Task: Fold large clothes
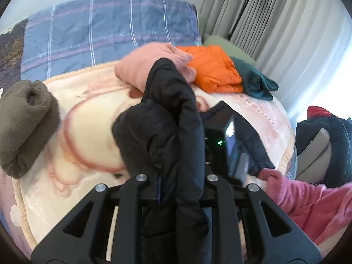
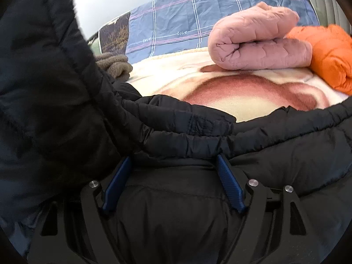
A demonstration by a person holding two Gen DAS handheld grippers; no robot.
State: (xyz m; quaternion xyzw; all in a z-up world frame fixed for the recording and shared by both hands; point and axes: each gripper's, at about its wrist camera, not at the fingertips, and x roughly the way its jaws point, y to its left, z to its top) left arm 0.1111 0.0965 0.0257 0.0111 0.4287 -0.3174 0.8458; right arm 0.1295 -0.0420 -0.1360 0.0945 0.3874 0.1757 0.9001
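Note:
A black puffer jacket hangs bunched from my left gripper, which is shut on a thick fold of it and held above the bed; the fabric hides the fingertips. In the right wrist view the same jacket lies on the bed and rises up the left side. My right gripper stands open low over it. Its blue pads are wide apart, with the jacket's body bulging between them below the gathered hem. The right gripper also shows just behind the lifted fold in the left wrist view.
On the cream and pink blanket lie a folded pink jacket, an orange one and a teal garment. A brown plush garment lies at left. A pink sleeve reaches in at right, beside a dark pile.

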